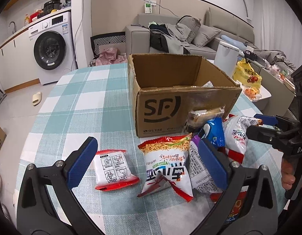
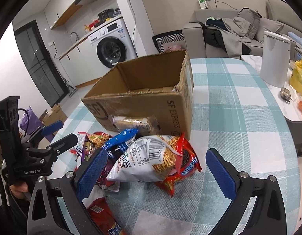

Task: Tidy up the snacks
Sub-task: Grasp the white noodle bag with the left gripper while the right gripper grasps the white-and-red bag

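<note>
An open cardboard box (image 1: 182,90) (image 2: 151,90) stands on the checked tablecloth (image 1: 88,101). A pile of snacks lies in front of it. My left gripper (image 1: 148,163) is open, low over a small red-and-white packet (image 1: 113,169) and a noodle snack bag (image 1: 166,164). My right gripper (image 2: 156,173) is open around a large white-and-orange snack bag (image 2: 145,160), which lies on a red cookie pack (image 2: 186,168). A blue packet (image 2: 121,137) and a clear cracker pack (image 2: 135,123) lean by the box front. Each gripper shows in the other's view, the right (image 1: 258,126) and the left (image 2: 60,134).
A white bin (image 2: 274,58) and a yellow bag (image 1: 246,73) stand on a side table to the right, with oranges. A grey sofa (image 1: 190,35) with clothes is behind the box. A washing machine (image 1: 51,47) stands at the far left. One small packet (image 1: 208,84) lies inside the box.
</note>
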A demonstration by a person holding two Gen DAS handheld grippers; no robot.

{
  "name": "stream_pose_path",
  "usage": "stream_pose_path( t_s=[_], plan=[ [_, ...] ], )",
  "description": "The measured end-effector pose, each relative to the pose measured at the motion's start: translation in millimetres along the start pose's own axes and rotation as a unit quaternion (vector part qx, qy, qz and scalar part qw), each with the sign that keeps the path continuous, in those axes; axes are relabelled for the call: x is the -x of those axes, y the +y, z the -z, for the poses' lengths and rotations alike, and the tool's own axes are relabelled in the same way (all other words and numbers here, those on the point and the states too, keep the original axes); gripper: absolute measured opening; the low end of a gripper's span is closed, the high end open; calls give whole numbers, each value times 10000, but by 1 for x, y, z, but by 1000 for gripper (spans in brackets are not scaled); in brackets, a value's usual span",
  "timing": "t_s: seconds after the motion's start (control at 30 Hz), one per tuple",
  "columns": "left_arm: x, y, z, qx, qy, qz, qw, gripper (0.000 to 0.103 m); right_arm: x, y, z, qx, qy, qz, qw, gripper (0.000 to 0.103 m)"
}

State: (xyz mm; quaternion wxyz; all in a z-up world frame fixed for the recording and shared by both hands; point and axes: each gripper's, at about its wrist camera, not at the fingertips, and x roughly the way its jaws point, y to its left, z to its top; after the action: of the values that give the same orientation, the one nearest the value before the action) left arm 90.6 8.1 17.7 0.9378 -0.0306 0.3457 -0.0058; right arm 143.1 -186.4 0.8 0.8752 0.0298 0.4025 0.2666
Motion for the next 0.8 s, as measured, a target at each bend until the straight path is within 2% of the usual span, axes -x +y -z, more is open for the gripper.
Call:
stream_pose_path(
  t_s=[0.33,0.53,0.6,0.8],
  plan=[
    [-19,7,6,154,294,110,9994,102,-18,2,8,-45,175,-126,9998,101],
    [-27,12,7,171,358,114,9991,102,-24,3,9,-41,187,-181,9997,95],
    [-30,12,9,161,401,129,9990,102,-26,5,10,-20,192,-199,9996,88],
    [-39,12,13,133,539,184,9983,102,-27,9,11,7,152,-273,9995,81]
  ],
)
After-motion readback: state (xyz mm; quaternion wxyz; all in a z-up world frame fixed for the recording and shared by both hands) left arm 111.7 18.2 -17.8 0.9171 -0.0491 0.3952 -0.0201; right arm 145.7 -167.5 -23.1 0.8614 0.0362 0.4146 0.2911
